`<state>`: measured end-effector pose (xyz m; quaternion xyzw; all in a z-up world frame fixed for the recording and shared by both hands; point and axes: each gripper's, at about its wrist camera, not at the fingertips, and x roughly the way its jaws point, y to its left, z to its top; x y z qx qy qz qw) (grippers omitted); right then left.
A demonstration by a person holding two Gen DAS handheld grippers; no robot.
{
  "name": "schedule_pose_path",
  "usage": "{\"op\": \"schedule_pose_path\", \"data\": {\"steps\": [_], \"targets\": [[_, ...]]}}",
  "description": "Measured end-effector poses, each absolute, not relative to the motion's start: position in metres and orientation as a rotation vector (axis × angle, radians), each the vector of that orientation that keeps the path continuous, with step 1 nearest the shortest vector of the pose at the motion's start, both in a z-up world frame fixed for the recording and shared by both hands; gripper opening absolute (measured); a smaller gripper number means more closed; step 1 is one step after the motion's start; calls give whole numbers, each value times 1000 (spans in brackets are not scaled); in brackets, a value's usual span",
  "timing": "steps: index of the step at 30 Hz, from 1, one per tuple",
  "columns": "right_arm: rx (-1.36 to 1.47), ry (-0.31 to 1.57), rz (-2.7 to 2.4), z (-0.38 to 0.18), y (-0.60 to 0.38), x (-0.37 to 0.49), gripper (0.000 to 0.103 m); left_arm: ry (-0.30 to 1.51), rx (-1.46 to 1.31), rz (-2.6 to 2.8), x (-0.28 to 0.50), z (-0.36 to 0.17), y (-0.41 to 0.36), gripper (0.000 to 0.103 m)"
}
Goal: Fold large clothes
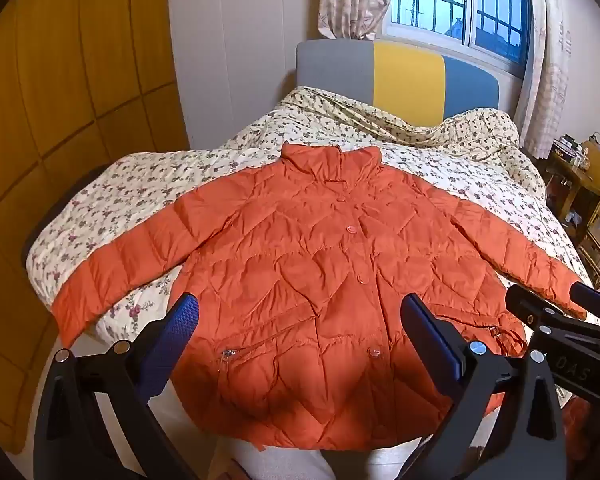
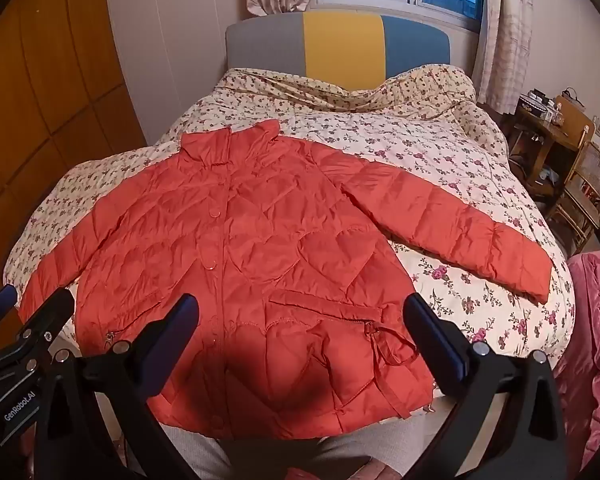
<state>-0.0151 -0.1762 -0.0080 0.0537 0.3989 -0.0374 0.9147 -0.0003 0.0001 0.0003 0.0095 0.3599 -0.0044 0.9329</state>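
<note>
An orange quilted puffer jacket [image 1: 320, 264] lies flat and face up on the bed, buttoned, collar toward the headboard, both sleeves spread out to the sides. The right wrist view shows the same jacket [image 2: 252, 264] with its right sleeve [image 2: 452, 228] angled down toward the bed's edge. My left gripper [image 1: 300, 332] hovers open above the jacket's lower hem, nothing between its blue-padded fingers. My right gripper [image 2: 300, 332] also hangs open above the hem, holding nothing. The right gripper's body [image 1: 564, 332] shows at the right of the left wrist view.
The bed carries a floral quilt [image 2: 440, 152] and ends in a grey, yellow and blue headboard [image 2: 340, 44]. A wooden wardrobe [image 1: 60, 100] stands at the left. A wooden desk and chair [image 2: 580, 184] and a pink blanket [image 2: 596, 340] are at the right. A window with curtains is behind.
</note>
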Motion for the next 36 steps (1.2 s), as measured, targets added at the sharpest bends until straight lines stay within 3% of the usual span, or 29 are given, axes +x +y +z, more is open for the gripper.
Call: {"op": "schedule_pose_path", "data": {"steps": [36], "targets": [[125,844,-69,-11,-180,-12,101,733,15,-14,-1,-1,-2,100]]}}
